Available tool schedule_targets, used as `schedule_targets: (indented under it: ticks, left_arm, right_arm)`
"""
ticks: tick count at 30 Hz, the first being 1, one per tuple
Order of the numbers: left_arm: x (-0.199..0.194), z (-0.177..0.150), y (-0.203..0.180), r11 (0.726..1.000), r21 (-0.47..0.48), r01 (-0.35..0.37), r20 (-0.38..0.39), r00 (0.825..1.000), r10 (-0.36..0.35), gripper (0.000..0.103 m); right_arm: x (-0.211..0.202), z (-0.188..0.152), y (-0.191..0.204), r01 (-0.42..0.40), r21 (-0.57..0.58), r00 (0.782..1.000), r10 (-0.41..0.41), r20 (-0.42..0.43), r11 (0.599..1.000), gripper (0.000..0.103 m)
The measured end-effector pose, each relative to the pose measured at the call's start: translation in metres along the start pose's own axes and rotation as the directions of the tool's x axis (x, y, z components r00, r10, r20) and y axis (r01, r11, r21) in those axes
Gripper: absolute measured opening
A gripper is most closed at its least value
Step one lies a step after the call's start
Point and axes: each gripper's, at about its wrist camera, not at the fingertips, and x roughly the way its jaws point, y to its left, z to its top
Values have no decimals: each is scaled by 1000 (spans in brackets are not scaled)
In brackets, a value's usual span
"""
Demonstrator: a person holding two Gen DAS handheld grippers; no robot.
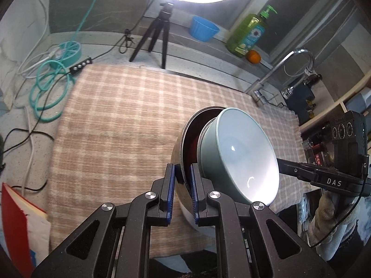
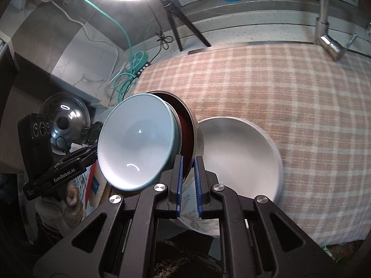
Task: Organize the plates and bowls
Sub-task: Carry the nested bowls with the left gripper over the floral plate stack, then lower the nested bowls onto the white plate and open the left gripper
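Observation:
My left gripper [image 1: 182, 176] is shut on the rim of a steel bowl [image 1: 179, 148], which is tilted on its side over the checked cloth [image 1: 116, 120]. A teal bowl [image 1: 243, 155] with a white inside is nested in it, over something dark red. My right gripper [image 2: 188, 176] is shut on the opposite rim of the same steel bowl [image 2: 196, 134]; the teal bowl [image 2: 136, 143] faces left there. A white plate [image 2: 241, 157] lies on the cloth [image 2: 278, 88] just right of the stack. Each gripper shows at the edge of the other's view.
A black tripod [image 1: 157, 32], a blue tub [image 1: 203, 29], a green soap bottle [image 1: 248, 32] and an orange [image 1: 254, 56] stand on the back ledge. A faucet [image 1: 278, 69] rises at the right. Teal cable [image 1: 53, 85] lies left. A steel lid [image 2: 67, 125] leans far left.

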Motion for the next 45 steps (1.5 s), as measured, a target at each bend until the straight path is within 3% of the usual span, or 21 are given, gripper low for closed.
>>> schedule_targets:
  ticks: [13,25,38,45]
  left_arm:
    - [39,-12,-40,998,66,8,-86,996,-2,11]
    - [44,-26,-46,998,68,9,-116,993,-1,11]
    - [30,-24,-48,996,83,-37,-83,996,43,12]
    - [14,-27,-60,988,115,-108,-28,993,112,12]
  right_arm:
    - [-8,-22,-53,43,54,999,-42,-20,998,10]
    - [-9,-29,-59,46,21,998,-45,-34,999,12]
    - [-24,-27,-56,88,-36,996,-88,4,995,12]
    - [-40,-30,-56,119,-63,992,-116,56,991,13]
